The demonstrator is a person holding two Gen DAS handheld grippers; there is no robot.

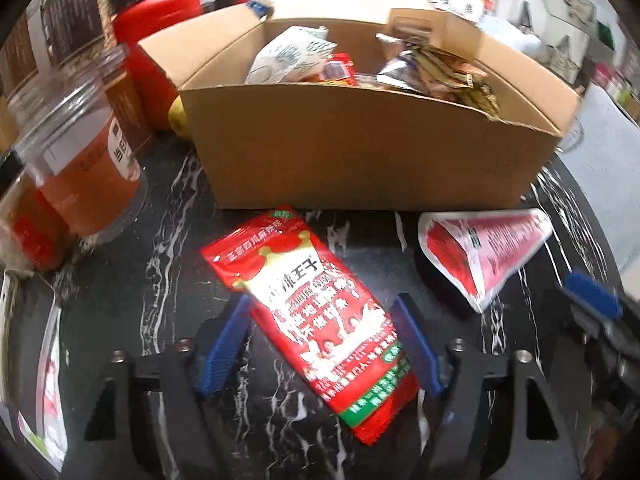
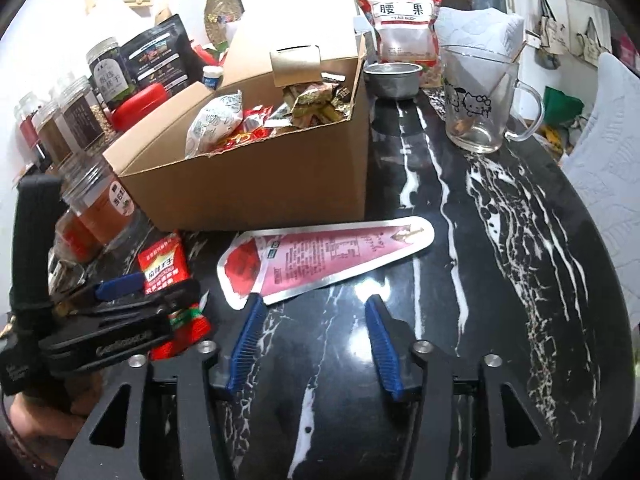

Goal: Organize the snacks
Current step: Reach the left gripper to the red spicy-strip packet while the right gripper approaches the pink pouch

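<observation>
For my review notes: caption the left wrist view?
Open left gripper straddles red packet before snack box.

Two packets (image 1: 316, 316) before box (image 1: 360, 144)

Red snack packet (image 1: 316, 312) flat between open left gripper (image 1: 320, 340) jaws.

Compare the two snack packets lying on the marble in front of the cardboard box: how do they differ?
The red packet is a rectangle in solid red with a green end; the cone-shaped packet tapers to a point and is pink with a silver rim. The red packet lies between the left gripper jaws, untouched; the cone-shaped packet lies ahead of the right gripper, outside its jaws. Both lie flat outside the box.
</observation>
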